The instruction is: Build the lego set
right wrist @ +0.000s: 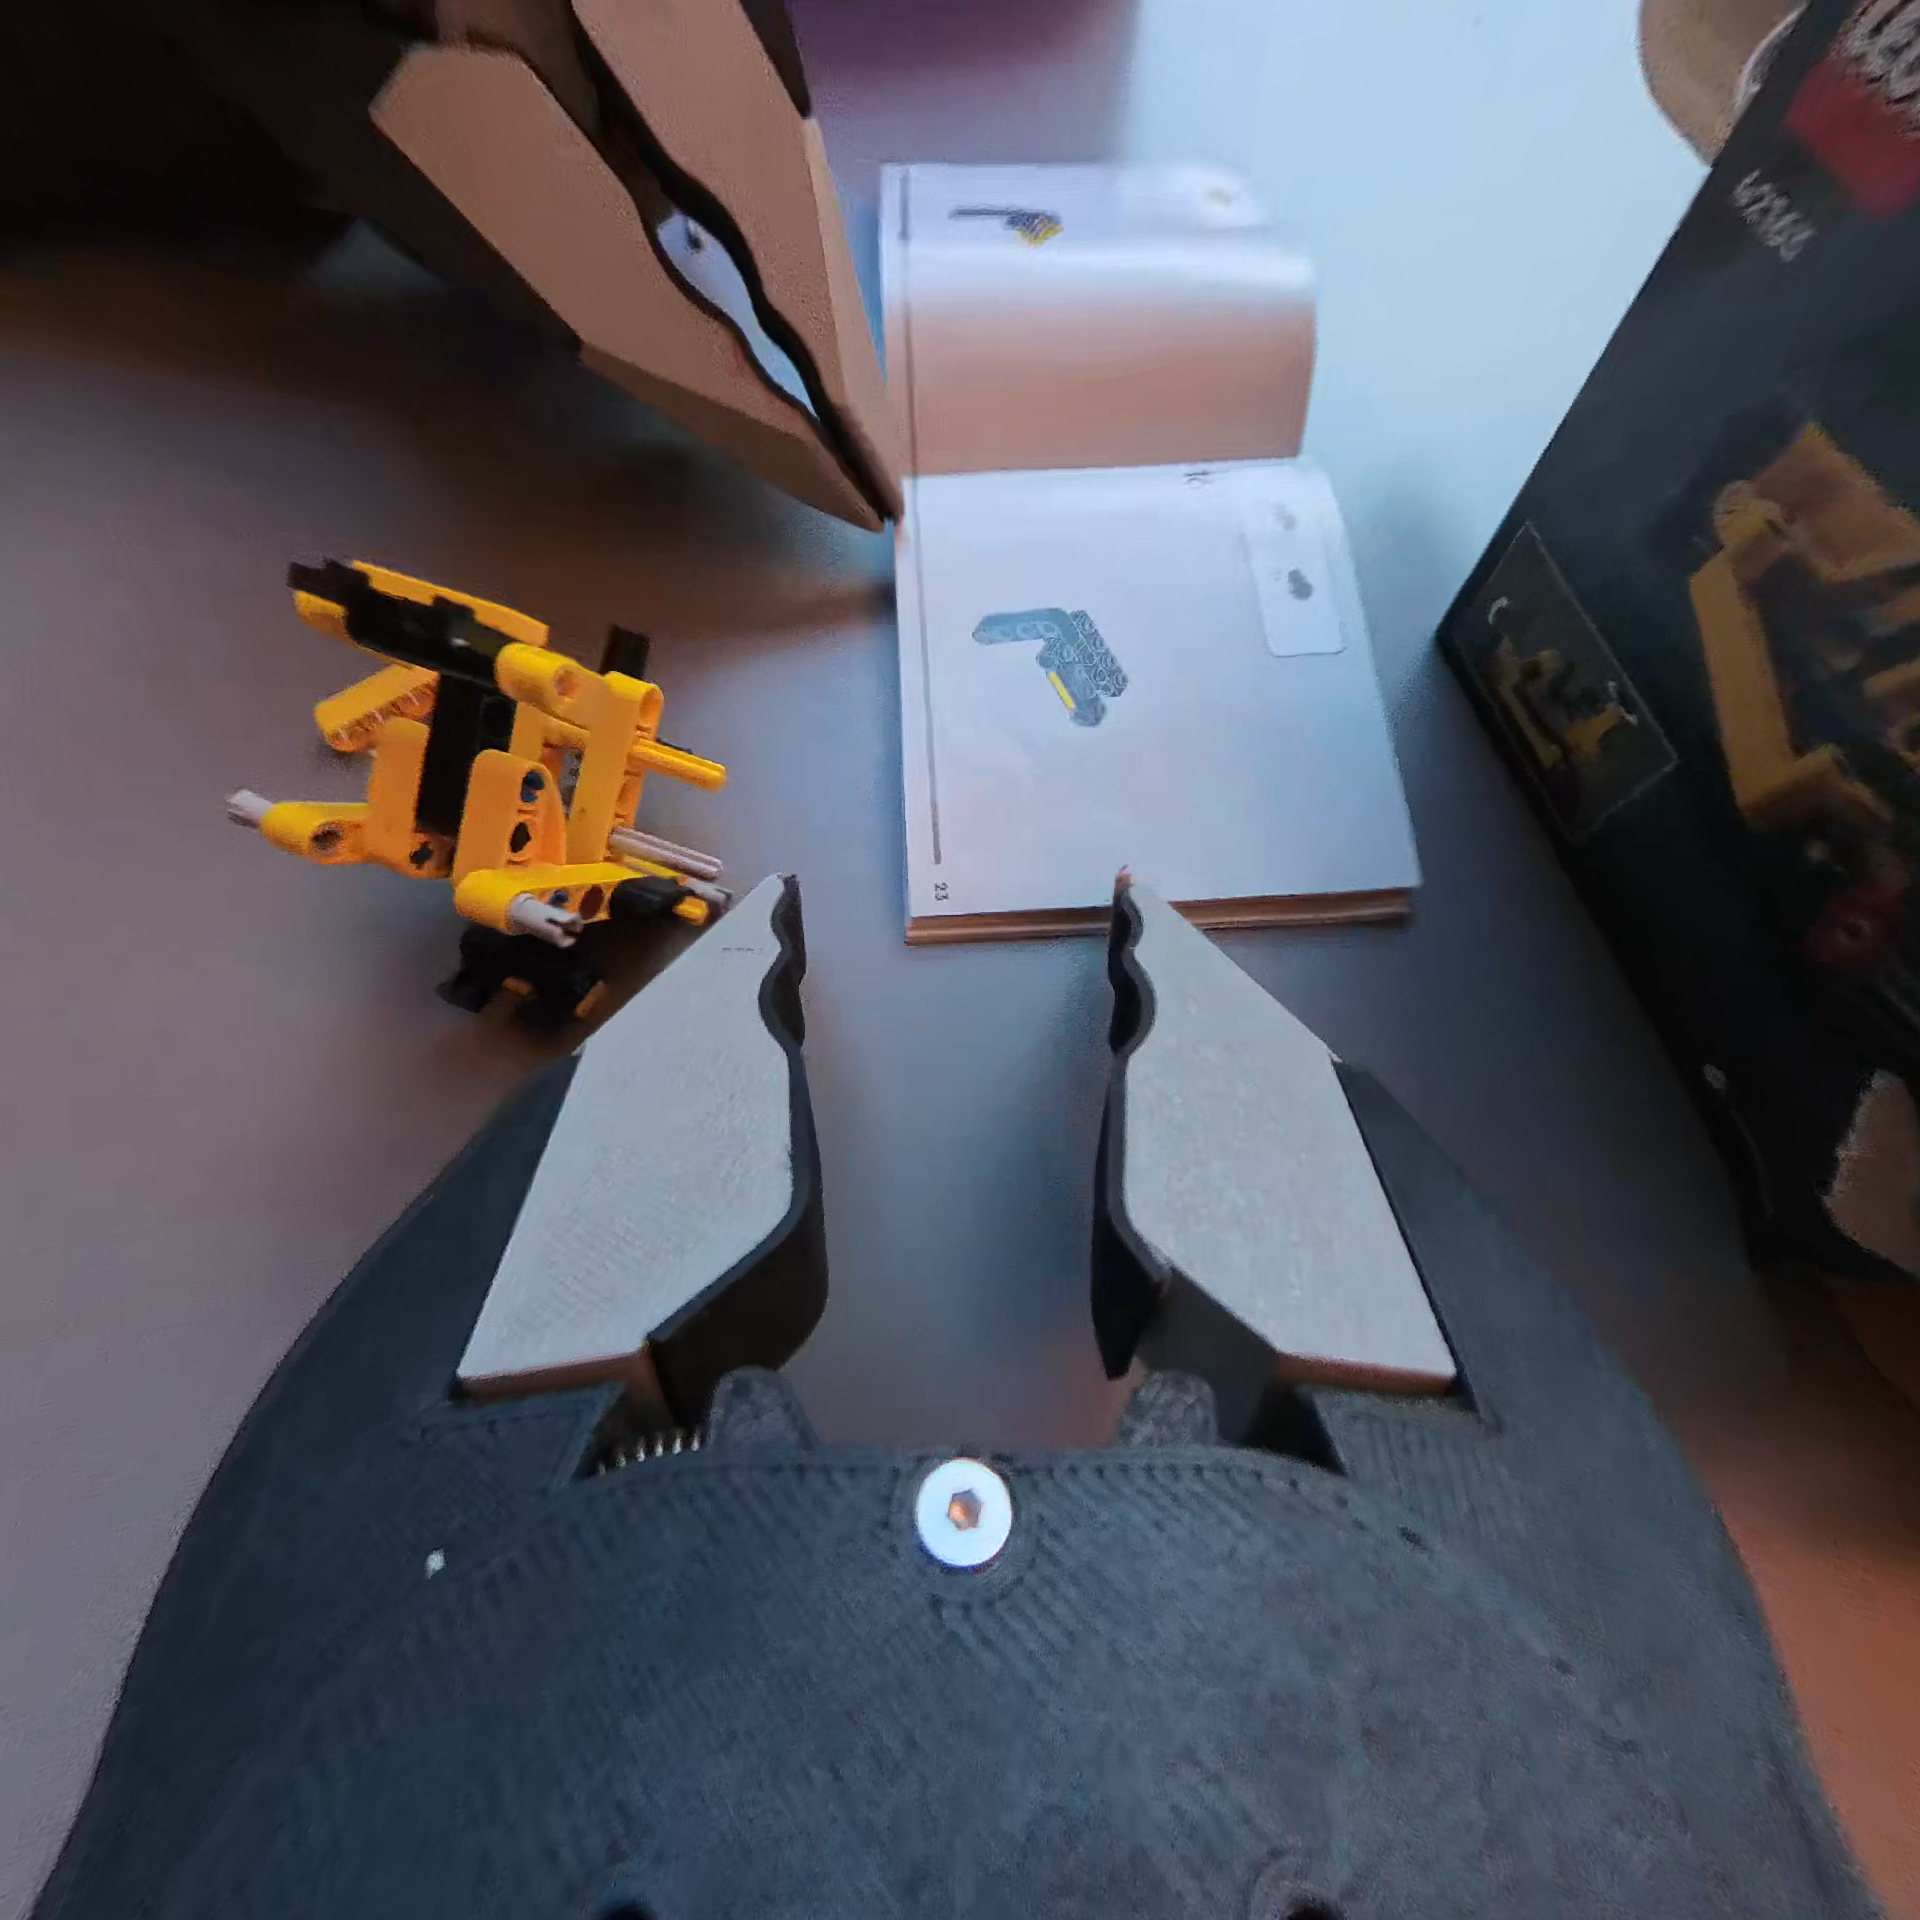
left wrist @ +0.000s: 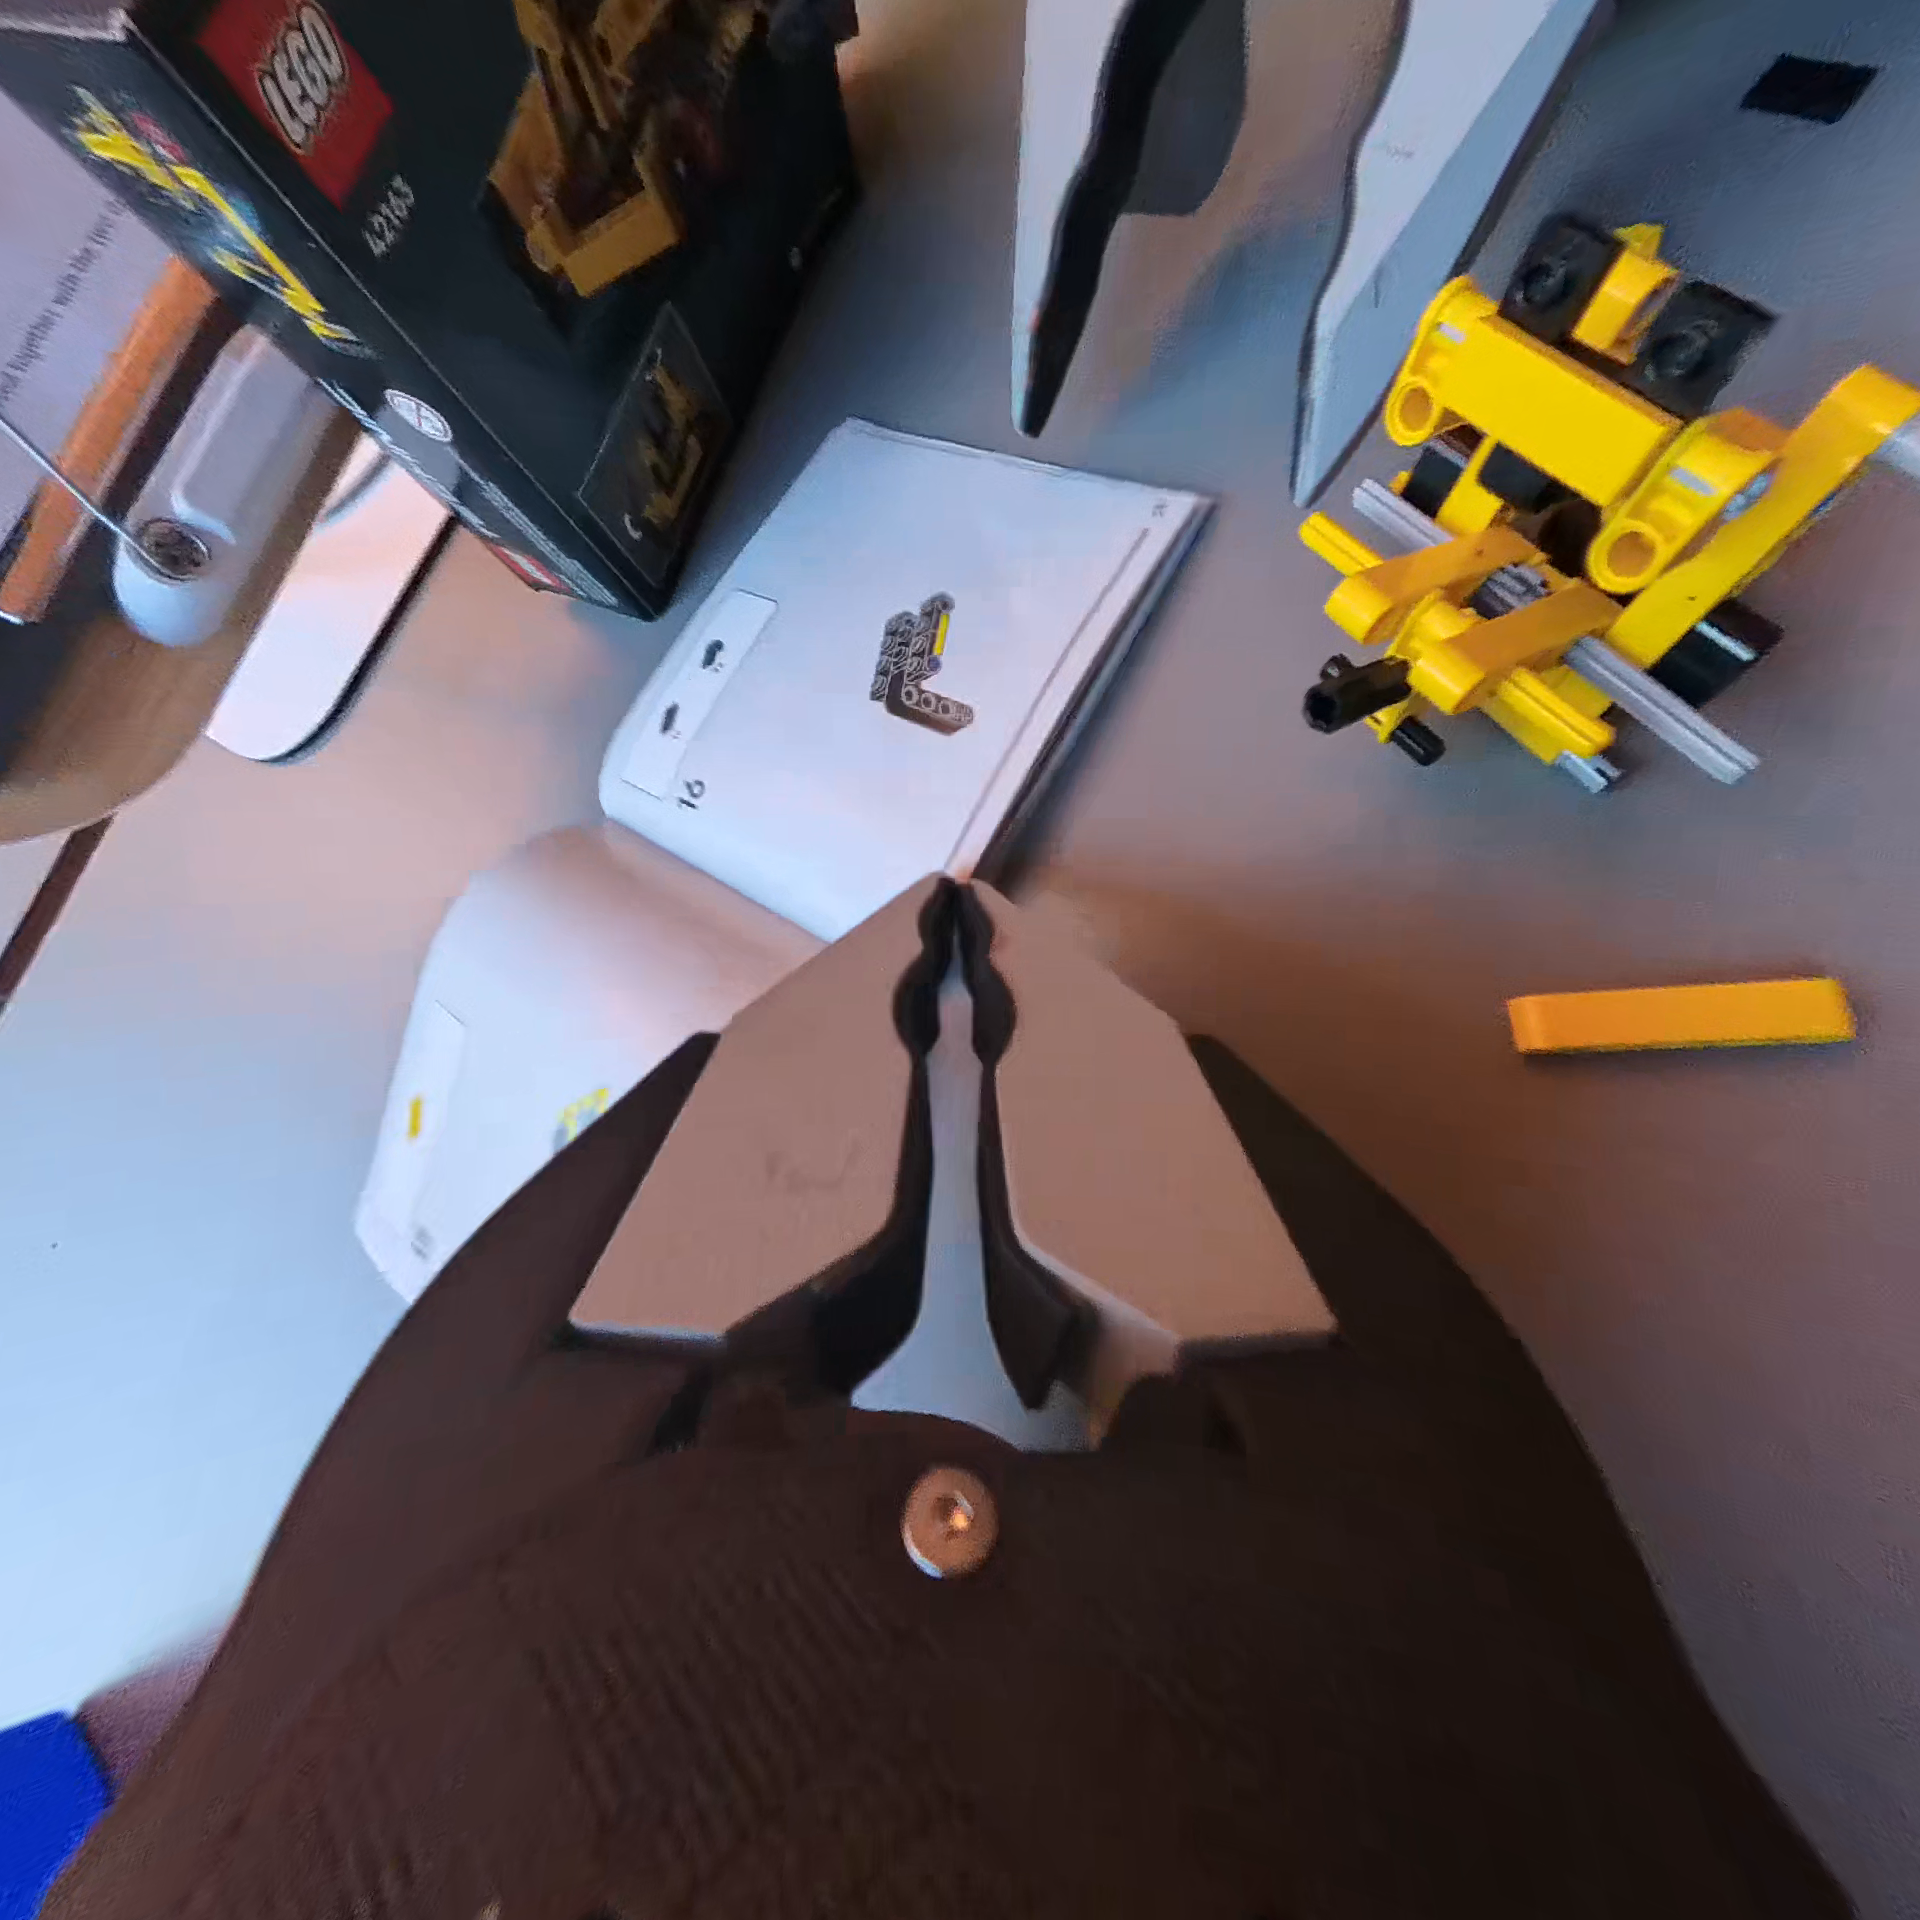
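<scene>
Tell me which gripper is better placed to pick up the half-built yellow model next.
Probably the right gripper. Its jaws stand open and empty, with the half-built yellow model just beside its left finger. The left gripper has its jaws shut at the edge of the instruction booklet, farther from the model.

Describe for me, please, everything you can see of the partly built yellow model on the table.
The partly built model is a small assembly of glossy plastic pieces: yellow beams with round holes, black blocks and pins, and light grey axles that stick out at its sides. It rests on the grey table, unfinished, beside the open instruction booklet and apart from it. Neither gripper touches it; the right gripper, open, hovers close by.
</scene>
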